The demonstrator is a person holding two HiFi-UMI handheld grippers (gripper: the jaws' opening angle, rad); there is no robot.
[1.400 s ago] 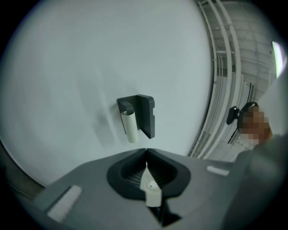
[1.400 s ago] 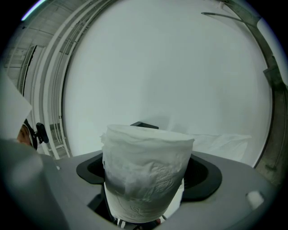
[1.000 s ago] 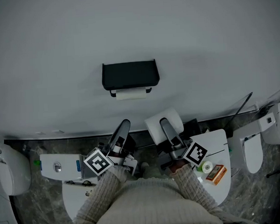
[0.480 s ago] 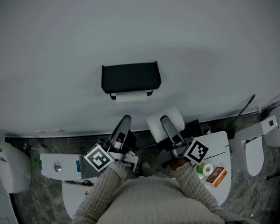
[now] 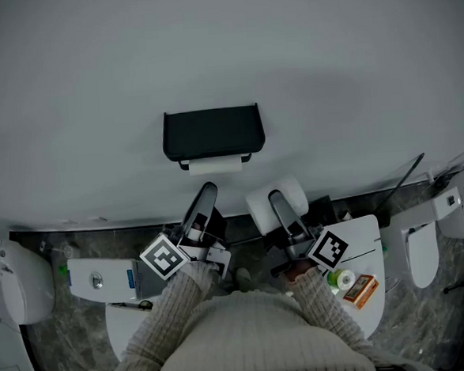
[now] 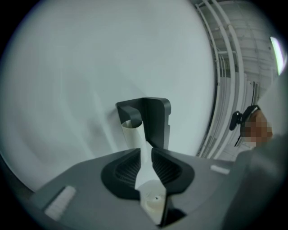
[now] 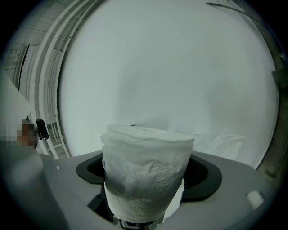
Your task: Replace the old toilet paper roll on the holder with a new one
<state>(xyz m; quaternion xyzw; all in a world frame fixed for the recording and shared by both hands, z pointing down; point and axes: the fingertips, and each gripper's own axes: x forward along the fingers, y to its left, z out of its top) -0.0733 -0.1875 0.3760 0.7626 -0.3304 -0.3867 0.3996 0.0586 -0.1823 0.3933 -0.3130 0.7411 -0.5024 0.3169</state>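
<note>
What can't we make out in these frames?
The old roll: head view, mostly under the black holder; left gripper view, partly behind its side.
The holder: right gripper view, almost all behind the new roll.
Print on the orange box: head view, too small.

At 12 o'clock the holder (image 5: 212,132) looks matt black plastic. The new roll (image 7: 146,168) is soft, crinkled, embossed white paper. At 8 o'clock the floor (image 5: 60,339) is glossy veined stone. The sleeve (image 5: 166,316) is ribbed knit.
</note>
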